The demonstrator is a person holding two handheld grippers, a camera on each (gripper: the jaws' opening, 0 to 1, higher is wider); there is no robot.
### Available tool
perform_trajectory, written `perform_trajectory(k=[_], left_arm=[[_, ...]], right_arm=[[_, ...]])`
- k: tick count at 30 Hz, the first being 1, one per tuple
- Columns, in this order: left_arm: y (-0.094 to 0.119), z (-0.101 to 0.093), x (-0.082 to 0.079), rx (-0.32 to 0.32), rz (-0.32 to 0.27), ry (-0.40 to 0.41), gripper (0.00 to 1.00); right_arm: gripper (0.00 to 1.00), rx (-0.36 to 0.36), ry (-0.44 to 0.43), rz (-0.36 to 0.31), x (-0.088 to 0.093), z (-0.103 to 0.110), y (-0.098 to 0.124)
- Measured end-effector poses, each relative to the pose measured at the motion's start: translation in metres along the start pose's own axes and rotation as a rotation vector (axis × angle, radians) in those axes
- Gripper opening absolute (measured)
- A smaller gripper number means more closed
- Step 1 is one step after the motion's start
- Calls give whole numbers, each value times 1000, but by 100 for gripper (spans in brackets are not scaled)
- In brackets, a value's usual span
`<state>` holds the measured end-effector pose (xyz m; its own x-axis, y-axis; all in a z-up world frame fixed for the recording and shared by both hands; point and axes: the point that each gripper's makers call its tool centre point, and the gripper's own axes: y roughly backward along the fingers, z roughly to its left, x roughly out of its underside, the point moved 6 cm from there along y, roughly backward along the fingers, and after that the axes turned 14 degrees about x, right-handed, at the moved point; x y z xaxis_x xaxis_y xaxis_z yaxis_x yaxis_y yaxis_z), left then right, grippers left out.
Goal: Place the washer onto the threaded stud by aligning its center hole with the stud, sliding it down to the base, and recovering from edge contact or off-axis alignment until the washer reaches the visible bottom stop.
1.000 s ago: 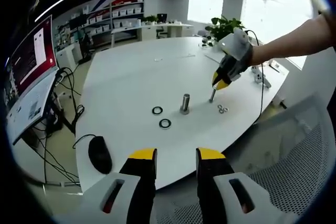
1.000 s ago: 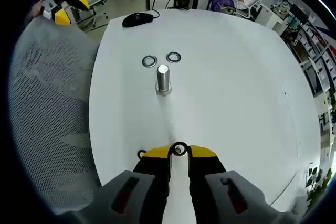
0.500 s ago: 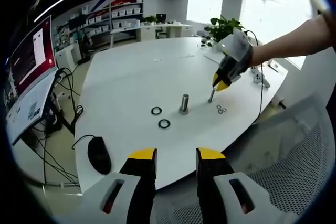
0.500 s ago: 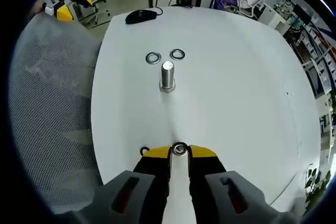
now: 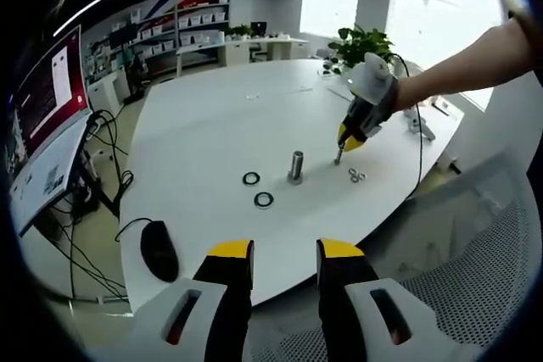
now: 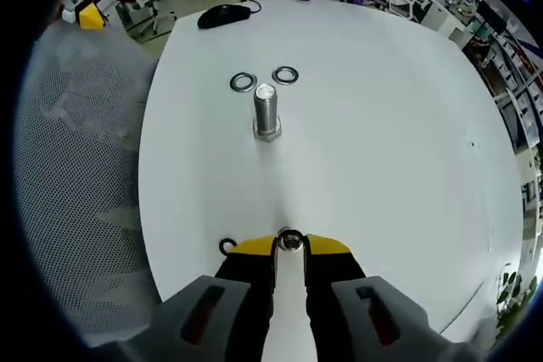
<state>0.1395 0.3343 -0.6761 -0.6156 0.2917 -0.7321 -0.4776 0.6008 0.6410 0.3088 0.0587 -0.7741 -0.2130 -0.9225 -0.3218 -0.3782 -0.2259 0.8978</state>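
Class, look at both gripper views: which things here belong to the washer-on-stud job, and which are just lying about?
Job:
right tongs, shut on a washer
threaded stud, standing upright on the white table

Lying about:
two loose washers beyond the stud
more small washers
computer mouse
mesh chair

both grippers (image 5: 286, 260) (image 6: 289, 246) have yellow-tipped black jaws on light grey bodies with red slots. the right one's grey housing trails a thin black cable (image 5: 421, 137). the arm (image 5: 462, 69) behind it is bare.
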Motion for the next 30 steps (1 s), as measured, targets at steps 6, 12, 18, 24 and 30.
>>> perform_trajectory(k=[6, 12, 18, 24, 30], left_arm=[[0, 0, 0, 2, 1, 1, 28], [0, 1, 1, 3, 4, 1, 27], [-1, 2, 2, 2, 14, 5, 27], [-2, 2, 4, 1, 31, 9, 27], [-3, 2, 6, 3, 50, 12, 27]], right_arm=[[14, -2, -29, 19, 5, 0, -13], [15, -14, -59, 35, 10, 3, -21], [15, -20, -90, 48, 14, 6, -28], [18, -6, -152, 27, 17, 5, -32], [20, -9, -176, 20, 25, 7, -26]])
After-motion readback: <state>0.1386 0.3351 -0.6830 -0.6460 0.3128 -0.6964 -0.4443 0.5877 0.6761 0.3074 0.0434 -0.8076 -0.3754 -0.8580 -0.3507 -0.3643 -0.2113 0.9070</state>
